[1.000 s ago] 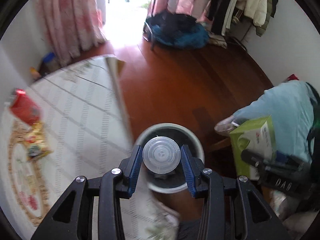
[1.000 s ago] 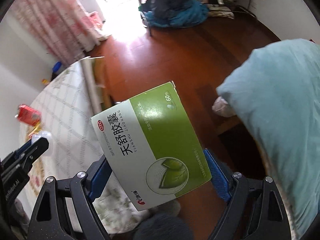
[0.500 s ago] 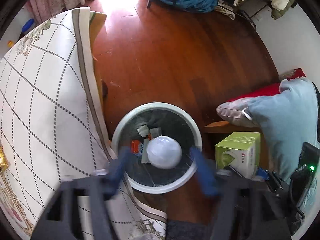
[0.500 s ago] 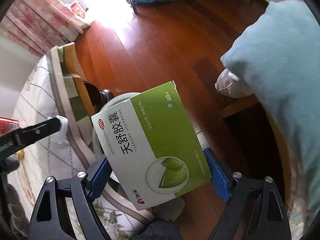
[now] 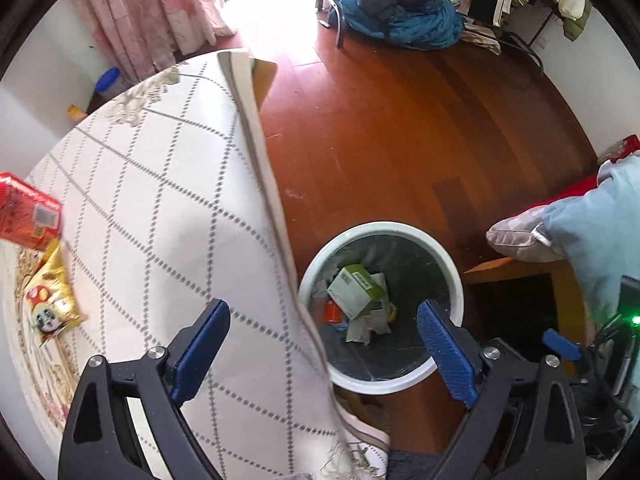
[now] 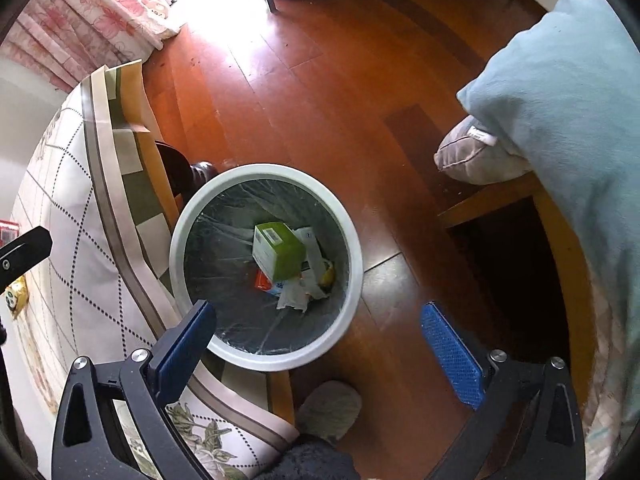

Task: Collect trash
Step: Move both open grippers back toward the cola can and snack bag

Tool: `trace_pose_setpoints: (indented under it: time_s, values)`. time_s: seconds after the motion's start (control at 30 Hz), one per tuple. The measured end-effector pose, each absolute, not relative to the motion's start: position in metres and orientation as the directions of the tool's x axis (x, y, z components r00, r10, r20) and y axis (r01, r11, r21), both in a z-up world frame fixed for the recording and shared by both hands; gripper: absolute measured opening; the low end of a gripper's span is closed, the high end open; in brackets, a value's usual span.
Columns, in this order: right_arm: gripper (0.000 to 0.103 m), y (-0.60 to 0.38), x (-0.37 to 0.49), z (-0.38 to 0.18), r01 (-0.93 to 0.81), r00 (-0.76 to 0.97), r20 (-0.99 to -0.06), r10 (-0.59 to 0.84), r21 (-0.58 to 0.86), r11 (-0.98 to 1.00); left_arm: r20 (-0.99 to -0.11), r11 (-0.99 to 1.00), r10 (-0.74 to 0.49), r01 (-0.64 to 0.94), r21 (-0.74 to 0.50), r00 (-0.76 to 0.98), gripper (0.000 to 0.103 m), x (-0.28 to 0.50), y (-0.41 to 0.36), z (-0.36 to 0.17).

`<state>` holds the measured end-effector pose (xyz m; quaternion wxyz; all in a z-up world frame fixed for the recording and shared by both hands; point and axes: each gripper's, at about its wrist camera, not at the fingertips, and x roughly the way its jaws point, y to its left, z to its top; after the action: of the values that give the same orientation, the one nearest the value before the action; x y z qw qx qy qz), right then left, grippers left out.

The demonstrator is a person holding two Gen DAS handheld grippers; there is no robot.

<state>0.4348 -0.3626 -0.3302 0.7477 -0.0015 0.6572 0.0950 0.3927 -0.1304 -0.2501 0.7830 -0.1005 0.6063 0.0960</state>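
There are 2 hand-held grippers, left (image 5: 322, 346) and right (image 6: 318, 342), 1 white bin (image 6: 354, 236) containing 1 green box (image 6: 280, 250), and 2 snack packets, 1 red (image 5: 26, 216) and 1 yellow (image 5: 52, 304), on 1 table (image 5: 160, 184).

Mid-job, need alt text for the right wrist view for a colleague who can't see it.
The open, empty right gripper hangs over a round white bin with a dark liner on a red-brown wooden floor. A green-and-white cardboard box lies inside on crumpled litter; a patterned tablecloth drapes left.
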Motion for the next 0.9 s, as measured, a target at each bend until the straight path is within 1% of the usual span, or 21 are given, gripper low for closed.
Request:
trace_pose_setpoints:
  time_s: [0.37, 0.63, 0.9]
  values:
    - [0.103, -0.363, 0.396, -0.285, -0.163, 0.196, -0.976, 0.089, 0.057, 0.985, -0.951, 0.964, 0.093, -0.266, 0.012, 0.294, 0.096, 0.35, -0.142, -0.227]
    - [0.103, -0.372, 0.364, -0.249, -0.155, 0.25, -0.964, 0.093, 0.055, 0.986, -0.927, 0.962, 0.126, -0.272, 0.027, 0.354, 0.096, 0.316, -0.149, -0.201]
    - [0.103, -0.368, 0.327, -0.195, -0.167, 0.326, -0.937, 0.127, 0.075, 0.983, -0.895, 0.954, 0.14, -0.299, 0.008, 0.422, 0.096, 0.281, -0.147, -0.162]
